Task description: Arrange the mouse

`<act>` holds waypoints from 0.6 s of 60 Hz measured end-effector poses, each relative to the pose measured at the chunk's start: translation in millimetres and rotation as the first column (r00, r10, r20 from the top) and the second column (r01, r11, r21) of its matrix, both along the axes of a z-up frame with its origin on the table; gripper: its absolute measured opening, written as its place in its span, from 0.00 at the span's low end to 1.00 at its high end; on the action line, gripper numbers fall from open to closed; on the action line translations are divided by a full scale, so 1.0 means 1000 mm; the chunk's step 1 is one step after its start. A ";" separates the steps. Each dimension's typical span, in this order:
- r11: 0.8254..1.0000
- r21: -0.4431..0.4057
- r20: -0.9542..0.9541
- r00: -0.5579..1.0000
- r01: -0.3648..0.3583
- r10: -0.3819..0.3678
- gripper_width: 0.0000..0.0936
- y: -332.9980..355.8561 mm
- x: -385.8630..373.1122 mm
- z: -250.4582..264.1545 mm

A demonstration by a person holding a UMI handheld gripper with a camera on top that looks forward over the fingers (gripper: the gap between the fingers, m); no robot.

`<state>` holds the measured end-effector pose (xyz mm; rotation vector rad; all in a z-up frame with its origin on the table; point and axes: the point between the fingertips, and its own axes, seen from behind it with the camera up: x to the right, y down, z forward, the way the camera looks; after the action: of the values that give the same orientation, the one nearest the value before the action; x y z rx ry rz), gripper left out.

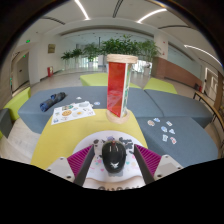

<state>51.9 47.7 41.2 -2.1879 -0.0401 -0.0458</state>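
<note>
A black mouse [113, 155] lies on a white patterned mouse mat [98, 170] on the yellow part of the table. My gripper [114, 148] is open, with the mouse standing between its fingers and a narrow gap at each side. The pink pads [80, 160] flank the mouse to the left and right. The mouse's front points away from me, toward a red and white column [117, 85] beyond the fingers.
The table [150, 105] has blue-grey and yellow sections. A patterned sheet [73, 111] and a dark object [52, 101] lie beyond the fingers to the left. Small white pieces [163, 128] lie to the right. Potted plants [120, 47] stand at the back.
</note>
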 end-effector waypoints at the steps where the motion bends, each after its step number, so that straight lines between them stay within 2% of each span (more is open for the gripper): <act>1: 1.000 0.003 -0.008 1.000 -0.003 0.003 0.90 -0.005 -0.002 0.004; 16: 0.996 0.072 -0.065 0.996 -0.053 0.058 0.90 -0.108 -0.035 0.068; 25: 0.992 0.109 -0.082 0.994 -0.058 0.067 0.91 -0.159 -0.049 0.093; 36: 0.983 0.153 -0.003 0.995 -0.099 0.100 0.91 -0.190 -0.056 0.110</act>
<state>-3.8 -142.2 150.8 -2.0297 -0.1355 0.0185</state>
